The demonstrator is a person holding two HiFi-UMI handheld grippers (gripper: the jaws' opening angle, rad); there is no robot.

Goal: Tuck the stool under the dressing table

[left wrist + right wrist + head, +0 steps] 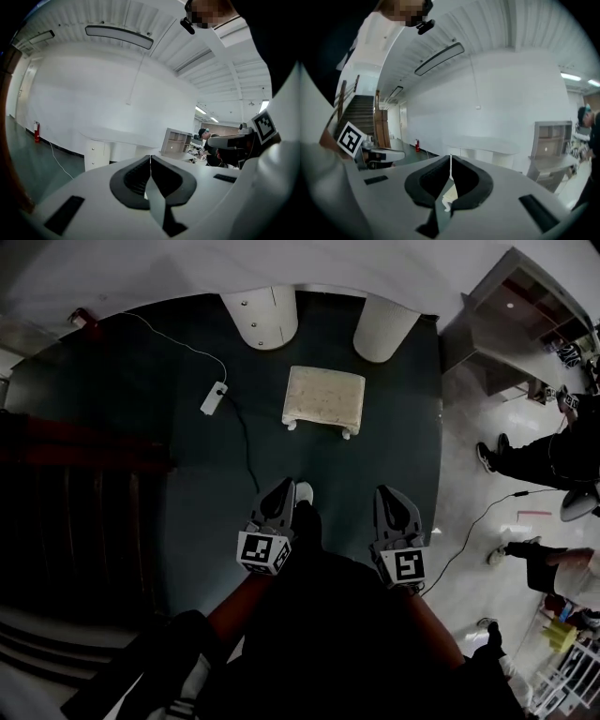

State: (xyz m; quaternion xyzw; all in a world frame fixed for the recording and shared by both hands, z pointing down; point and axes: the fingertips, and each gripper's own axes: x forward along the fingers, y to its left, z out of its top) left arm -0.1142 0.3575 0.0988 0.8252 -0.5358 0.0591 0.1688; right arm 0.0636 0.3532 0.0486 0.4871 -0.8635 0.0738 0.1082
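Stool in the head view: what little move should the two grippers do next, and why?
Probably reach both forward toward the near side of the stool. The left gripper and right gripper are shut and empty, well short of the stool. It stands out on the dark floor, not yet between the two pedestals of the dressing table.

White power strip [214, 397] lies corded on the dark floor [122, 427]; red extinguisher [80, 319] at wall; shelf unit [514, 307] far right.
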